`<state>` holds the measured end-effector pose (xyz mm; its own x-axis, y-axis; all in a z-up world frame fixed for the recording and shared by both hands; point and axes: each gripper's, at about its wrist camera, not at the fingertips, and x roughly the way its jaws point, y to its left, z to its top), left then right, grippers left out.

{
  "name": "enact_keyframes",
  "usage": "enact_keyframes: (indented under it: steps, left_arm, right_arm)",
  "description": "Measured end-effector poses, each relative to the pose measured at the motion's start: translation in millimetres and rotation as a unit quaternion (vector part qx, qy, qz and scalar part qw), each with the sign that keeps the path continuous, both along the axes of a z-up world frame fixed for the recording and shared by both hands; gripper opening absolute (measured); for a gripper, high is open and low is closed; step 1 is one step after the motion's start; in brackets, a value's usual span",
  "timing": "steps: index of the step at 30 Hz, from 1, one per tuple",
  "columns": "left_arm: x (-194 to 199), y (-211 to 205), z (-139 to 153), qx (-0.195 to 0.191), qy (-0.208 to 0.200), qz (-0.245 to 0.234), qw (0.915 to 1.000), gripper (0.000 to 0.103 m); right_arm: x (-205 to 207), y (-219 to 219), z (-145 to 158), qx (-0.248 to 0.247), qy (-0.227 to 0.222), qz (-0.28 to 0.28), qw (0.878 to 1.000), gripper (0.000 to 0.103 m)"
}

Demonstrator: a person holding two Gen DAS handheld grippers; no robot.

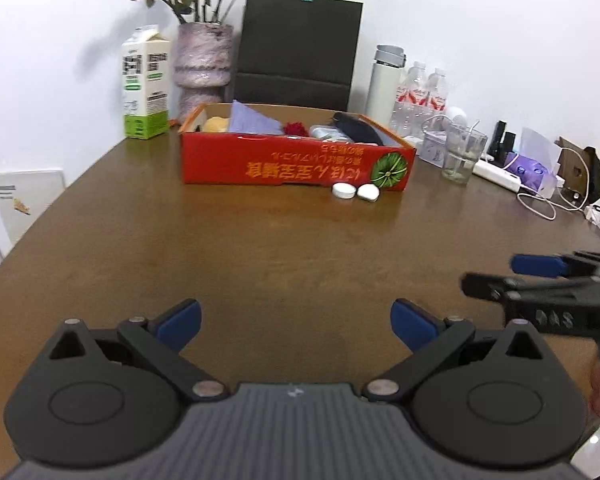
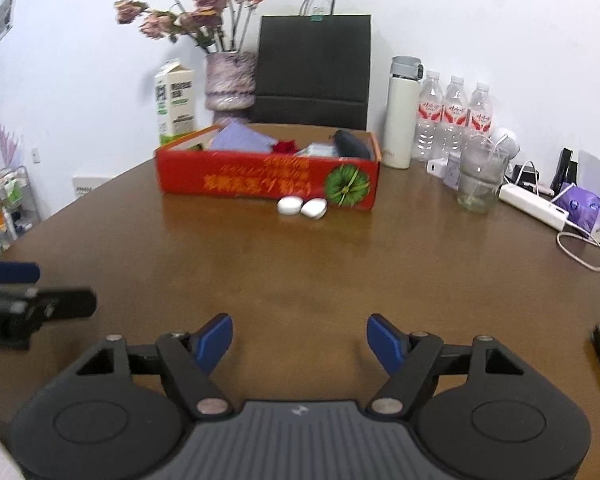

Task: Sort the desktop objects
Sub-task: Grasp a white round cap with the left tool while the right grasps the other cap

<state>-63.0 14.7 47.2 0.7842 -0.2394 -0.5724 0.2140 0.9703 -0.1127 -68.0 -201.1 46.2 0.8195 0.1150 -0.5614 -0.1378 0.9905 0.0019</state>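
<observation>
Your left hand-held gripper (image 1: 296,326) stood wide open over the bare desk (image 1: 260,248) at the frame's bottom, holding nothing. Your right hand-held gripper (image 2: 300,340) was likewise open and empty. Two white cases (image 2: 302,206) lay mid-frame, touching the red box (image 2: 240,178) just behind them.

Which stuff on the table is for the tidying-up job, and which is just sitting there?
For the job:
red box
two small white cases in front of it
left gripper and right gripper, both open and empty

Just sitting there:
milk carton
flower vase
black paper bag
white flask
water bottles
drinking glass
</observation>
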Motion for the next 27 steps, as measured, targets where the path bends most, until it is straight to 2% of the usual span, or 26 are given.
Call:
enact_keyframes:
  steps: [4,6,9,13,16,19,21,22,23,27]
  left_arm:
    - [35,-6,6,-0.014,-0.001,-0.043,0.999,0.102]
    - [59,-9,5,-0.021,0.017,-0.069,0.9973,0.097]
    - [98,-15,1,-0.021,0.038,-0.076,0.9961,0.09]
    - [131,-26,2,0.002,0.022,-0.093,0.9954,0.089]
    - [161,-32,-3,0.005,0.03,-0.097,0.9948,0.088]
    - [186,-36,-13,0.005,0.041,-0.086,0.9955,0.079]
    - [197,-39,-17,0.004,0.048,-0.081,0.9956,0.076]
    - [202,-40,-20,0.002,0.052,-0.079,0.9956,0.075]
    - [206,-41,-22,-0.001,0.054,-0.077,0.9956,0.075]
    - [217,-52,-28,-0.012,0.06,-0.081,0.9948,0.073]
  right_arm:
    - [46,-5,-1,0.005,0.012,0.014,1.0,0.069]
    - [74,-5,-1,-0.001,0.014,0.024,1.0,0.065]
    - [119,-2,-4,-0.024,0.02,0.034,0.999,0.063]
    - [167,2,-10,-0.041,0.025,0.042,0.998,0.06]
    - [197,2,-18,-0.05,0.033,0.04,0.997,0.055]
    - [217,0,-27,-0.038,0.044,0.043,0.997,0.055]
    - [225,-2,-31,-0.026,0.045,0.051,0.997,0.05]
    - [228,-3,-31,-0.022,0.044,0.054,0.997,0.043]
    - [229,-4,-31,-0.021,0.044,0.055,0.997,0.028]
    - [223,-15,-30,-0.013,0.047,0.049,0.998,0.026]
